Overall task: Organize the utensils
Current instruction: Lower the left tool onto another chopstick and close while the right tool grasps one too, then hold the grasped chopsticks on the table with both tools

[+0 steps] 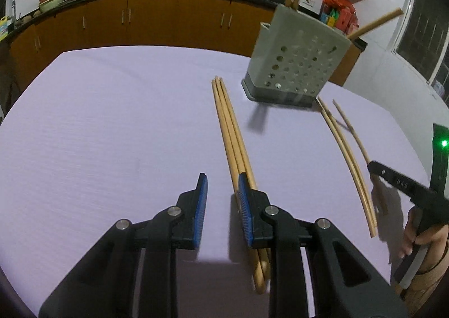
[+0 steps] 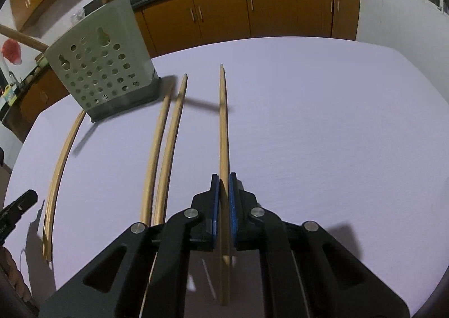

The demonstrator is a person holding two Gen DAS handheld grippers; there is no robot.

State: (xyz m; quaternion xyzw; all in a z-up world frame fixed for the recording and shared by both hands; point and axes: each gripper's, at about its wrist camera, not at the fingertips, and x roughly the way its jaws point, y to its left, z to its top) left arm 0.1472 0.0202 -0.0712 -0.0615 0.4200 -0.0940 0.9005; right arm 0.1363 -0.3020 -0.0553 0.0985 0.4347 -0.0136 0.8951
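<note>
A grey perforated utensil holder (image 1: 294, 62) stands on the lilac table (image 1: 112, 121) with wooden chopsticks sticking out of its top; it also shows at the left of the right wrist view (image 2: 103, 71). My left gripper (image 1: 223, 182) is open and empty, just left of a bundle of three chopsticks (image 1: 230, 124) lying on the table. My right gripper (image 2: 223, 180) is shut on a single chopstick (image 2: 223, 121) that points forward. Two more chopsticks (image 2: 164, 147) lie left of it, pointing towards the holder.
Another pair of chopsticks (image 1: 348, 161) lies right of the holder in the left wrist view. The right gripper's body (image 1: 407, 186) and the hand show at that view's right edge. Orange cabinets (image 2: 252, 12) and a dark counter with woks stand behind the table.
</note>
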